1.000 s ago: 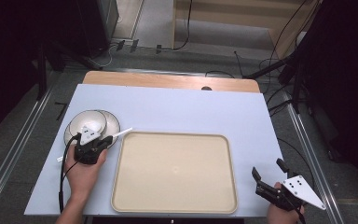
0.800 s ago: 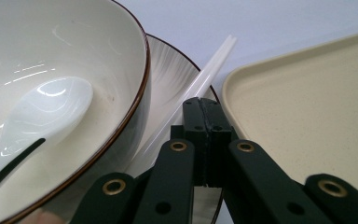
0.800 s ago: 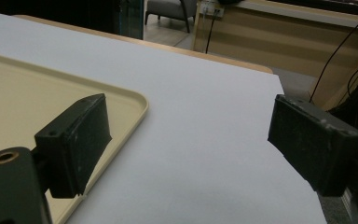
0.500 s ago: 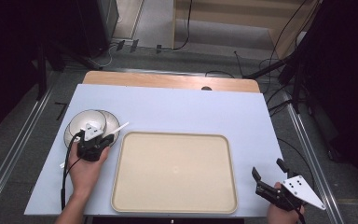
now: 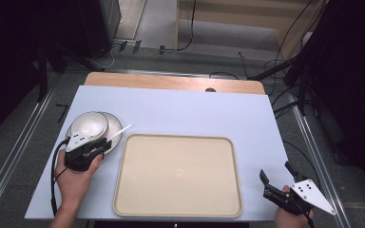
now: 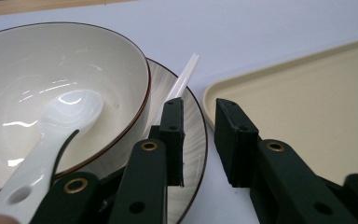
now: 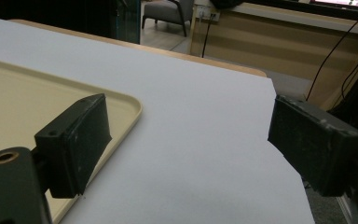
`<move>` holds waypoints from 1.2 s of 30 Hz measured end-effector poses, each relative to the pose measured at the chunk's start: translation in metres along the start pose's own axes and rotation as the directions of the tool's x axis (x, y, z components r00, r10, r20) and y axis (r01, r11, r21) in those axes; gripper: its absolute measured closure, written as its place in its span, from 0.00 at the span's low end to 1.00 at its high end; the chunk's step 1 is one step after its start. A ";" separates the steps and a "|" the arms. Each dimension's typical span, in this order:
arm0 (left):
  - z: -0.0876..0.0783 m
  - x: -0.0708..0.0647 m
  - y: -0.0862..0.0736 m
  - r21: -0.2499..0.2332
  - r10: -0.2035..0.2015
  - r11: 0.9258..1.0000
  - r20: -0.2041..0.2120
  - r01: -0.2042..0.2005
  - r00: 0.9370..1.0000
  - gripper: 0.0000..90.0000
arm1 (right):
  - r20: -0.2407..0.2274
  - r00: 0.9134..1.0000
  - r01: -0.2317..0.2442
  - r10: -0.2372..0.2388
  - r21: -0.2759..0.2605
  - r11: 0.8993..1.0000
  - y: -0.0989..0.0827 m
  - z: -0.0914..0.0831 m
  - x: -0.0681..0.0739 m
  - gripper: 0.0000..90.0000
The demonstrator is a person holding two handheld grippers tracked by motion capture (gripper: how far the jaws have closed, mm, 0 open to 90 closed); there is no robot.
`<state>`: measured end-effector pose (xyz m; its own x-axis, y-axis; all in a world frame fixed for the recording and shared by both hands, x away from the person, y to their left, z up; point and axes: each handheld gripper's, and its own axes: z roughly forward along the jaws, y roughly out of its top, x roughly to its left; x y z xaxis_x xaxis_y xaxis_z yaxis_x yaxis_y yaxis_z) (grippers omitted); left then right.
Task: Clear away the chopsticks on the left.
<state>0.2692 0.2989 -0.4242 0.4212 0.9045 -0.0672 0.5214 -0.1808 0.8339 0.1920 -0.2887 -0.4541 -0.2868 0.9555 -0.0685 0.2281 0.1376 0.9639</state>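
Observation:
A cream bowl (image 5: 89, 124) with a white spoon (image 6: 51, 135) in it sits on a plate (image 5: 114, 128) at the table's left. White chopsticks (image 5: 120, 131) lie across the plate's rim, pointing toward the tray (image 5: 178, 173). My left gripper (image 5: 103, 144) is at the plate's near edge; its jaws have just been opening. In the left gripper view, my left gripper (image 6: 199, 109) shows a narrow gap with nothing in it, and the chopsticks (image 6: 182, 81) run behind the left-hand jaw. My right gripper (image 5: 274, 170) rests open and empty near the table's front right corner.
The large beige tray is empty and fills the front middle of the white table (image 5: 195, 111). In the right gripper view, the tray's corner (image 7: 121, 105) lies left of my right gripper (image 7: 186, 135). A wooden strip (image 5: 171, 81) borders the far edge, with cables on the floor beyond.
The left gripper's jaws have parted slightly and the hand has shifted a little to the left. The chopsticks' far end has moved slightly up the picture. The right gripper has stayed put.

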 end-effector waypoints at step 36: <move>-0.037 0.049 -0.021 0.125 -0.034 0.992 0.052 0.027 0.998 0.87 | -0.007 1.000 0.008 -0.008 0.002 1.000 0.001 0.001 0.002 0.15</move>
<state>0.2517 0.3612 -0.4245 0.4412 0.8888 -0.1239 0.6217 -0.2031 0.7565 0.1930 -0.2865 -0.4537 -0.2955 0.9525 -0.0743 0.2276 0.1457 0.9628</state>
